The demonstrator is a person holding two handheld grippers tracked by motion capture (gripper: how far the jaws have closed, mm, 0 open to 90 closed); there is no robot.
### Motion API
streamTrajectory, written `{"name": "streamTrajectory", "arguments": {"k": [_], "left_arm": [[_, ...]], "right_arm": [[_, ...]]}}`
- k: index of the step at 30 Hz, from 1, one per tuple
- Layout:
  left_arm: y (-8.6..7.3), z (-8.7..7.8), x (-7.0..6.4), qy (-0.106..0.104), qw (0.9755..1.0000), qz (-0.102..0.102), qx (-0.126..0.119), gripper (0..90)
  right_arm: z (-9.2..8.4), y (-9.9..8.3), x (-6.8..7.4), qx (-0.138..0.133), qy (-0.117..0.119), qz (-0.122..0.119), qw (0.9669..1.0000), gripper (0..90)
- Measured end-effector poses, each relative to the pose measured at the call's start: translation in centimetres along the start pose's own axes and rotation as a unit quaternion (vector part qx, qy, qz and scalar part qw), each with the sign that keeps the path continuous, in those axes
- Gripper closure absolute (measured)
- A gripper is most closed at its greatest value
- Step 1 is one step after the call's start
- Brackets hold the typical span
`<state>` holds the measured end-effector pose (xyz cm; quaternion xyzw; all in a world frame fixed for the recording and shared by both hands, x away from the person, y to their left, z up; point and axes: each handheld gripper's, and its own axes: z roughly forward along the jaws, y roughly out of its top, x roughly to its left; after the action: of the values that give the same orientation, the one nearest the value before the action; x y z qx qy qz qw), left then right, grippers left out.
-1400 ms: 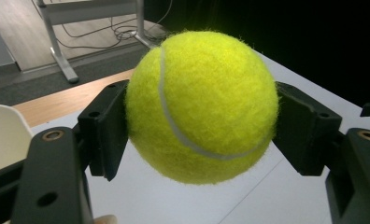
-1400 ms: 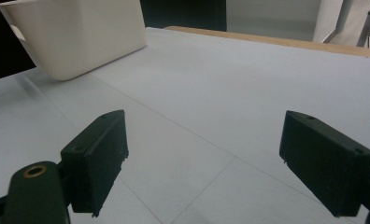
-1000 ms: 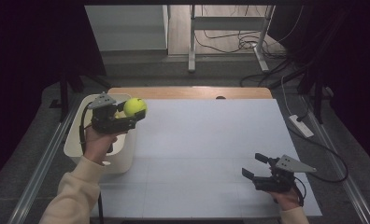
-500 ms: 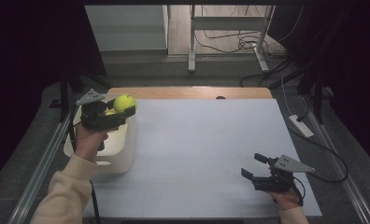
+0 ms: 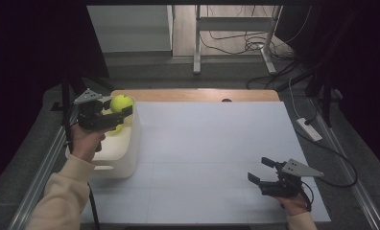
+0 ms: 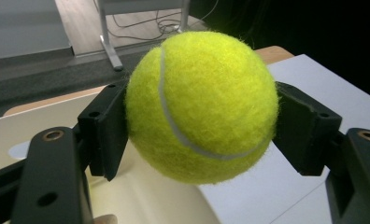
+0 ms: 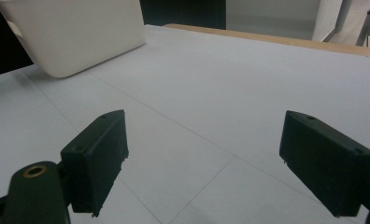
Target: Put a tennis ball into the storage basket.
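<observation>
A yellow tennis ball (image 5: 121,103) (image 6: 202,105) is clamped between the jaws of my left gripper (image 5: 123,111), which is shut on it and holds it above the white bin (image 5: 130,153) at the table's left side. Another yellow ball (image 5: 115,128) lies inside that bin, partly hidden by the gripper. In the left gripper view both black pads (image 6: 106,133) press the ball's sides. My right gripper (image 5: 261,171) (image 7: 204,158) rests low over the white table sheet near the front right, open, with nothing between its jaws.
The white sheet (image 5: 212,143) covers most of the wooden table (image 5: 197,95). In the right gripper view the white bin (image 7: 75,35) stands at the far left. Beyond the table are a metal frame leg (image 5: 196,43), floor cables and a power strip (image 5: 309,129).
My left gripper has carried the tennis ball leftward, from beside the bin's right rim to over the bin. The right gripper has stayed where it was.
</observation>
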<state>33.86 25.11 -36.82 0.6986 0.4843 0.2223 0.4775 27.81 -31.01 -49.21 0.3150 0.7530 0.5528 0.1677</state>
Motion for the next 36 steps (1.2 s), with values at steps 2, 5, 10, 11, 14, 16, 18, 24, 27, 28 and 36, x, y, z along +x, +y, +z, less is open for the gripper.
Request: {"name": "streamTrajectory", "arguments": {"k": [2, 5, 10, 11, 14, 16, 18, 24, 27, 28, 36], "left_arm": [[0.0, 0.1, 0.3, 0.004, 1.0, -0.002, 0.003, 27.4], [0.0, 0.2, 0.7, 0.008, 0.9999, -0.008, 0.006, 27.4], [-0.1, 0.4, 1.3, 0.022, 0.9996, -0.01, 0.014, 27.4], [-0.1, 0.5, 1.5, 0.025, 0.9995, -0.011, 0.016, 27.4], [0.0, 0.8, 1.9, 0.029, 0.9992, -0.015, 0.024, 27.4], [0.0, 1.0, 2.1, 0.031, 0.999, -0.016, 0.029, 27.3], [0.0, 1.3, 2.4, 0.037, 0.9986, -0.017, 0.034, 27.3], [0.0, 2.3, 3.2, 0.047, 0.9972, -0.025, 0.053, 27.3], [-0.1, 2.7, 3.3, 0.047, 0.9966, -0.028, 0.062, 27.2], [-0.1, 2.9, 3.4, 0.047, 0.9964, -0.029, 0.065, 27.2], [-0.4, 3.9, 3.9, 0.05, 0.9935, -0.032, 0.097, 27.2]], "right_arm": [[0.0, 0.0, 0.0, 0.001, 0.0, 0.0, 1.0, 15.4], [0.0, 0.0, 0.0, -0.001, -0.001, 0.002, 1.0, 15.4], [0.0, 0.0, 0.0, -0.001, 0.0, 0.002, 1.0, 15.4], [0.0, 0.0, 0.0, -0.001, 0.0, 0.002, 1.0, 15.4], [0.0, 0.0, 0.0, -0.001, 0.0, 0.002, 1.0, 15.4], [0.0, 0.0, 0.0, 0.0, 0.0, 0.001, 1.0, 15.4], [0.0, 0.0, 0.0, -0.001, -0.001, 0.002, 1.0, 15.4], [0.0, 0.0, 0.0, 0.0, 0.0, 0.002, 1.0, 15.4], [0.0, 0.0, 0.0, 0.0, -0.001, 0.002, 1.0, 15.4], [0.0, 0.0, -0.1, -0.001, -0.001, 0.002, 1.0, 15.4], [0.0, 0.0, 0.0, 0.0, 0.0, 0.002, 1.0, 15.4]]}}
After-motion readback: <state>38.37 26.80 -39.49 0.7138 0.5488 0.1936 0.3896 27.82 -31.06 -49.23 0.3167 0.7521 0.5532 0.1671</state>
